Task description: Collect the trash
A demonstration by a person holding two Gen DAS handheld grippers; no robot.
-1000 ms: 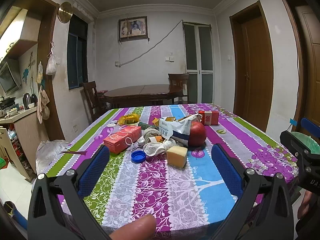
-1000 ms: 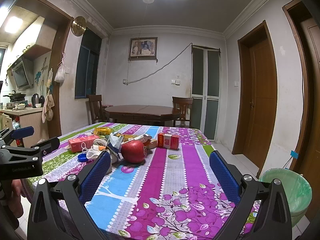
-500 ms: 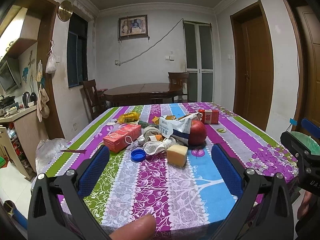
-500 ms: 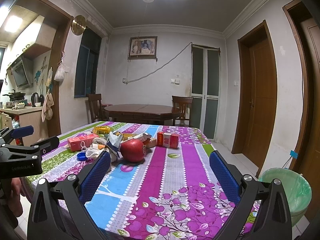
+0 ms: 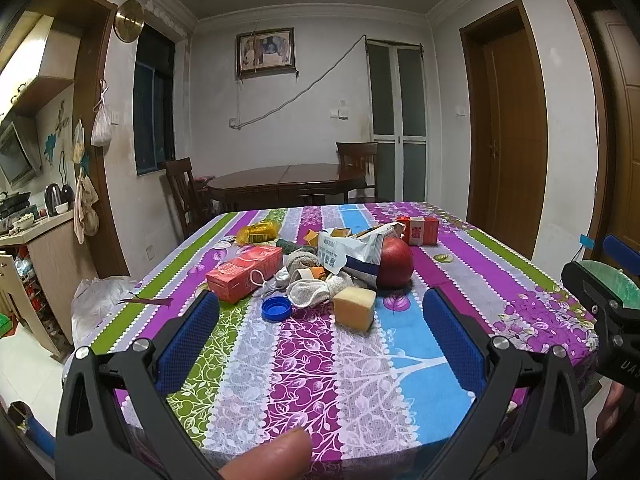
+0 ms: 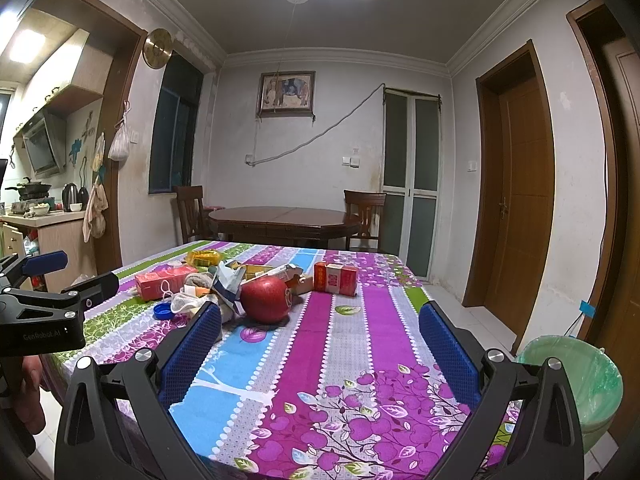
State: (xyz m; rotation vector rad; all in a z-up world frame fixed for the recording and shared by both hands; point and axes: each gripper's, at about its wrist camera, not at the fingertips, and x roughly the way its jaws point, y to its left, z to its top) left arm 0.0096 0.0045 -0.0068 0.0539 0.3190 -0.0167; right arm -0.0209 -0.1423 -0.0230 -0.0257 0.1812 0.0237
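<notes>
Both grippers are held level at the near edge of the table [image 5: 400,364], pointed fwd over the striped cloth. The left gripper [image 5: 320,332] is seen w/ jaws spread wide and nothing between the blue pads; a fingertip [image 5: 268,460] of the person is visible at the bottom edge, blurred & cut off. The right gripper [image 6: 320,344] is likewise wide open and empty, aimed at the right half of the table. In the right view the left gripper's body is seen at the far left, w/ part of a hand [image 6: 30,396] below it, mostly cropped. The trash is piled mid-table, well ahead of both grippers: a blue bottle cap [image 5: 276,308], a yellow sponge block [image 5: 355,307], an orange carton [image 5: 244,272], a torn white bag [image 5: 352,254] leaning on a red apple [image 5: 396,263], crumpled tissue [image 5: 312,290], a yellow wrapper [image 5: 258,232] and a small red box [image 5: 418,230] further back. Smaller bits behind the bag can't be made out. A green-lined bin [image 6: 576,380] is seen on the floor to the right of the table, partly hidden by the right gripper's frame. Vs. 1 s ago, almost nothing is changed: both grippers are kept wide open and the pile is untouched; only a slight shift of view is noted.
</notes>
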